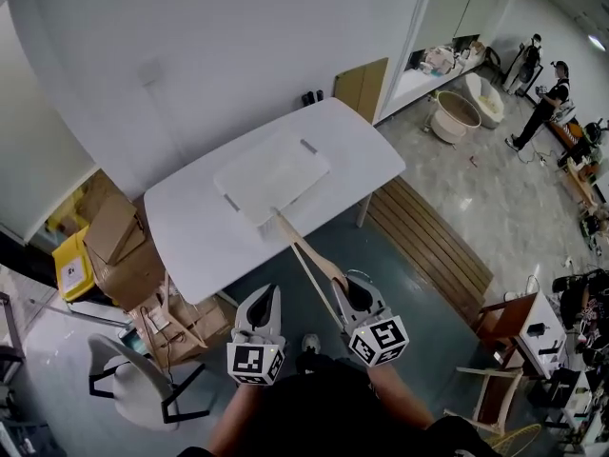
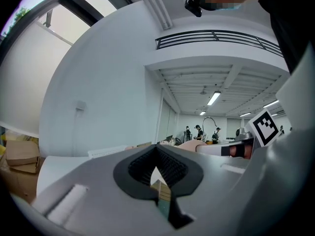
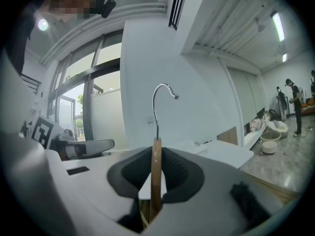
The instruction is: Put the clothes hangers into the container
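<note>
My right gripper (image 1: pixel 353 290) has its jaws clamped on the hanger (image 1: pixel 303 248); left gripper (image 1: pixel 266 299) closed, empty. Next, I reckon: lower it into the container (image 1: pixel 314 165).

Pretty bright, flat white light all round. Ceiling tube lights (image 2: pixel 214 98) glow in the left gripper view, and the windows (image 3: pixel 74 107) blow out in the right one. Heavy fisheye bend, dark corners, and the left gripper (image 2: pixel 157 173) is soft up close.
</note>
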`<state>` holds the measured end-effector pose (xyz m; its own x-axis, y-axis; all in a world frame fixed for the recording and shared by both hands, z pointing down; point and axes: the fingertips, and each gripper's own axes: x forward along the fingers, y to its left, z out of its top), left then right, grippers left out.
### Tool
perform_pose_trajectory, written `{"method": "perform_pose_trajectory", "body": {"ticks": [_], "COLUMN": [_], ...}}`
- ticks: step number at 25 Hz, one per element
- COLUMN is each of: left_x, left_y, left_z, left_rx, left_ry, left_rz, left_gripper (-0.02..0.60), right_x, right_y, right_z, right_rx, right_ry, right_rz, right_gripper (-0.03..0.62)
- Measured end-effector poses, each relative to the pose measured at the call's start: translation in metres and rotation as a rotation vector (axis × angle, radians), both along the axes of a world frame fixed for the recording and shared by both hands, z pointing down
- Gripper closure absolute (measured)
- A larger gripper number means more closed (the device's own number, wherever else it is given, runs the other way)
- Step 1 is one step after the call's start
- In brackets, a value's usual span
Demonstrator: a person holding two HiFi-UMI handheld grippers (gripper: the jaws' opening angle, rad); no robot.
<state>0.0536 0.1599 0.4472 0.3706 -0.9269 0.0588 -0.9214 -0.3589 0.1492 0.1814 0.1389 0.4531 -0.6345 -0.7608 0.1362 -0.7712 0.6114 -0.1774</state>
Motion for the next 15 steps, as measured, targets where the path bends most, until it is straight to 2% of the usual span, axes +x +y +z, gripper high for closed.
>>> {"method": "perform_pose_trajectory", "body": {"ticks": [6, 15], "left_x": [0.011, 0.020], "left_y": [-0.047, -0.079], "left_z": [0.003, 0.009], "left_rx": [-0.005, -0.020], "left_ry": [-0.003, -0.028], "left_rz": [-0.036, -0.082], "left_gripper": [0.577, 0.577], "right_x": [0.009, 0.016], "right_y": [-0.048, -0.090], "right_z": [0.005, 0.012], "right_rx": [-0.002, -0.013], "right_ry": [-0.012, -0.013], "right_rz": [-0.036, -0.087], "right_gripper": [0.531, 0.531]}}
